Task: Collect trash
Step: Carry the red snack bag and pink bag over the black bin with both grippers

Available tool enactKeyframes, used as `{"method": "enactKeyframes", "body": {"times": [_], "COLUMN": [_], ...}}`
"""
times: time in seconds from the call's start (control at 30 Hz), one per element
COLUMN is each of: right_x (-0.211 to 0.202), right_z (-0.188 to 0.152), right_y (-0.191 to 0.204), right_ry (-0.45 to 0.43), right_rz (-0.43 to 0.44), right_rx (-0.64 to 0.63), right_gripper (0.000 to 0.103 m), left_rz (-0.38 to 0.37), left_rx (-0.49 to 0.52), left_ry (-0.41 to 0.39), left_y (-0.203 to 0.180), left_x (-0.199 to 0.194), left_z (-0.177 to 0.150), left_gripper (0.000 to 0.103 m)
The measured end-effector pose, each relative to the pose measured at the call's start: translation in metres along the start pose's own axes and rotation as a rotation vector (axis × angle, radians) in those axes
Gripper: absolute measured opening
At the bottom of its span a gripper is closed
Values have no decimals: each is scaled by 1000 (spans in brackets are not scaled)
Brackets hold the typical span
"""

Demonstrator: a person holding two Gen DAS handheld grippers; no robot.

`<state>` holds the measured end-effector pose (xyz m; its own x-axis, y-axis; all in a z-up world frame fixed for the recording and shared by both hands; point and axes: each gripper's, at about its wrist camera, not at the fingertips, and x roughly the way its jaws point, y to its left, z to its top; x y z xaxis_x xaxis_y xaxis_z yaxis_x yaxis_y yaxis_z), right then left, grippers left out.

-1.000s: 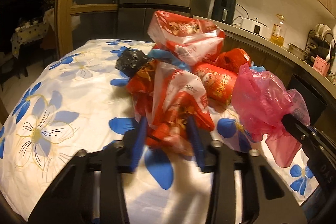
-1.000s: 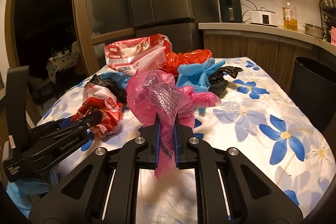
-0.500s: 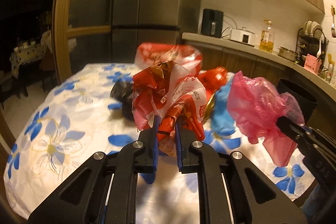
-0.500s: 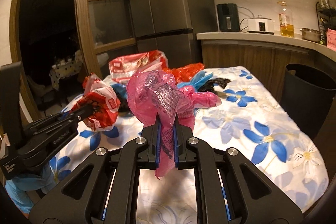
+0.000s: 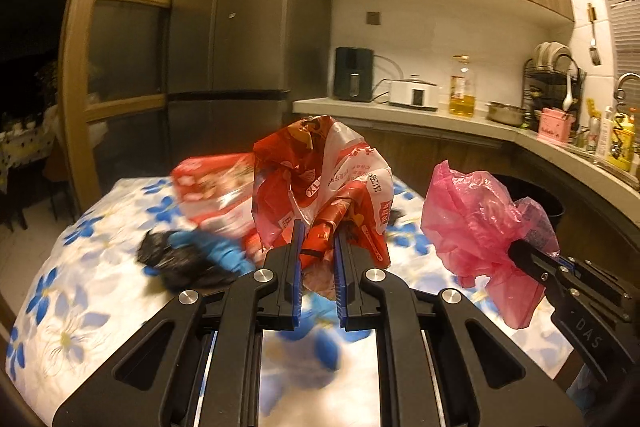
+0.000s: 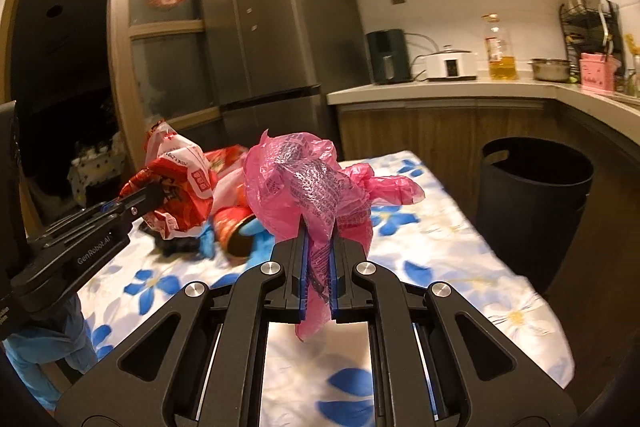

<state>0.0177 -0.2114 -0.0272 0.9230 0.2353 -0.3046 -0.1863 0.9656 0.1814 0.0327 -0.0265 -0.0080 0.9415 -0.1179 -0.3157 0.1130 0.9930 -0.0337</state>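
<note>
Left hand-held gripper (image 5: 317, 247) is clamped on a crumpled red-and-white plastic bag (image 5: 324, 183), jaws pinched narrow around the bunched lower part, bag lifted clear above the worktop (image 5: 72, 291). Right hand-held gripper (image 6: 319, 259) is closed tight on a pink plastic bag (image 6: 308, 187), thin tail of it hanging down between the blue pads (image 6: 305, 275), rest ballooning above the fingertips. Both bags are held up in the air, side by side, pink one to the right of the red one. In the left wrist view the right unit comes in from the right edge with the pink bag (image 5: 476, 231) in front of it. Worktop has a white cloth with blue flowers. Still lying on it: a black bag (image 5: 180, 259), something blue and crumpled (image 5: 218, 253) just beside it, a red-and-white packet (image 5: 212, 187) behind, and a red can-like item on its side (image 6: 236, 231); this pile is motion-blurred, details unclear. Black trash bin (image 6: 534, 203) stands on the floor at the worktop's right, near the far corner, open top. Kitchen counter (image 6: 440, 89) behind carries a white cooker (image 6: 450, 63) and an oil bottle (image 6: 500, 51).
</note>
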Motion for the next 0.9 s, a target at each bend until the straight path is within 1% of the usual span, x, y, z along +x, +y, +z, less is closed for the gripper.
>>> {"method": "enactKeyframes", "body": {"times": [0.1, 0.2, 0.3, 0.4, 0.43, 0.57, 0.7, 0.9], "right_x": [-3, -8, -10, -8, -7, 0, 12, 33], "right_z": [9, 22, 37, 50, 56, 70, 80, 91], "right_y": [-17, -40, -69, -94, -107, -147, -183, -219], "right_ry": [-27, -63, -105, -131, -143, -168, -177, -167], "right_rz": [-45, -104, -181, -242, -272, -340, -386, -404], "right_rx": [13, 33, 47, 52, 59, 87, 118, 149], "right_gripper": [7, 7, 7, 8, 7, 7, 8, 8], "left_rz": [-44, -102, -164, -225, -240, -296, -341, -404], "left_rx": [17, 32, 30, 50, 58, 79, 92, 95], "left_ry": [-11, -16, -16, -27, -32, -34, -16, 10], "left_y": [-19, -46, -68, -102, -111, -152, -187, -227], "left_x": [10, 28, 46, 67, 72, 102, 132, 167], "left_z": [9, 22, 35, 51, 54, 65, 71, 75], "left_gripper": [13, 13, 13, 13, 13, 13, 13, 13]}}
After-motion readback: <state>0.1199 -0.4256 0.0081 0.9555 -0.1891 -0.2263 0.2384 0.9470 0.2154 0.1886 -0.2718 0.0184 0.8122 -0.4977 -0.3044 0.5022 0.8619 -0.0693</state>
